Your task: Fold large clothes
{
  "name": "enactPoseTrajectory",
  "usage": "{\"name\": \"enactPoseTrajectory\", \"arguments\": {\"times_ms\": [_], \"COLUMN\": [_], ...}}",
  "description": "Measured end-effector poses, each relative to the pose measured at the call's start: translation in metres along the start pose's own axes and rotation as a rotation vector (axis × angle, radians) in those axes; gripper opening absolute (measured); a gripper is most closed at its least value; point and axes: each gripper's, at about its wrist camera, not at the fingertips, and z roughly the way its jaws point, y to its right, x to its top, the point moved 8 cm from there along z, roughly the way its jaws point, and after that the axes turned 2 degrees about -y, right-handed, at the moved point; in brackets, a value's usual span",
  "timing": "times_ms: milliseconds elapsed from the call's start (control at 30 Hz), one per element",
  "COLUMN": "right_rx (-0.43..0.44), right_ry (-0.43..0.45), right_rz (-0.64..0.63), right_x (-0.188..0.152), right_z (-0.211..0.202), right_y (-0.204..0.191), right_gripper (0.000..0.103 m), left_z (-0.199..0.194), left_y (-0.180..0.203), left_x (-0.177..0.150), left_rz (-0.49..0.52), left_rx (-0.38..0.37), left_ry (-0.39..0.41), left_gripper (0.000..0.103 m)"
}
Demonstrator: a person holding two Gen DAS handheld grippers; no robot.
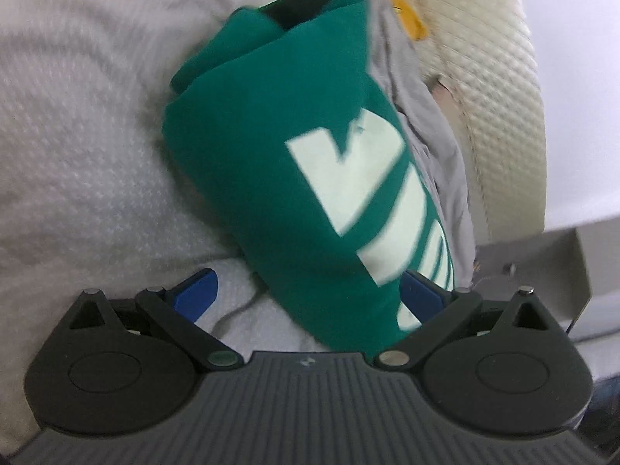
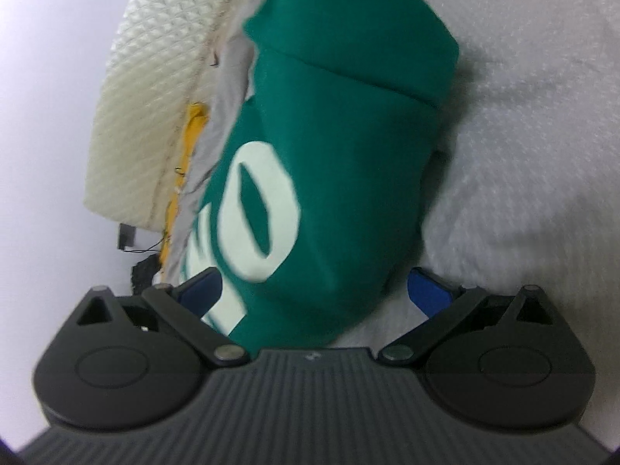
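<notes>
A folded green garment (image 1: pixel 286 155) with pale printed letters lies on a white quilted bed cover (image 1: pixel 77 135). My left gripper (image 1: pixel 310 290) is open, its blue fingers (image 1: pixel 195 290) spread on either side of the garment's near end. The right wrist view shows the same garment (image 2: pixel 348 155) from its other end. My right gripper (image 2: pixel 316 288) is open too, its blue fingers (image 2: pixel 428 290) straddling the near end of the fold. Neither gripper pinches the cloth. The fingertips are partly hidden by the fabric.
A grey garment (image 1: pixel 426 124) lies beside and under the green one. A cream textured mattress edge (image 1: pixel 496 97) with a yellow tag (image 1: pixel 407 11) borders the bed, also in the right wrist view (image 2: pixel 155 77). A grey metal bracket (image 1: pixel 542 263) stands beyond the edge.
</notes>
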Motion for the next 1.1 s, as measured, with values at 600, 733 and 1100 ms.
{"name": "enactPoseTrajectory", "arguments": {"times_ms": [600,733,1100], "right_rx": [0.308,0.089,0.07], "right_ry": [0.13,0.057,0.12], "right_rz": [-0.039,0.022,0.078], "right_x": [0.03,0.02,0.032], "right_z": [-0.001,0.022,0.029], "right_y": [-0.05,-0.018,-0.036], "right_gripper": [0.103,0.103,0.103], "left_z": [0.0,0.024,0.032], "left_y": [0.032,0.001,-0.003], "left_x": [0.047,0.038,0.061], "left_rz": [0.071,-0.044,-0.13], "left_rx": [-0.337,-0.193,-0.222], "left_ry": [0.128,0.054,0.109], "left_gripper": [0.102,0.102,0.102]}}
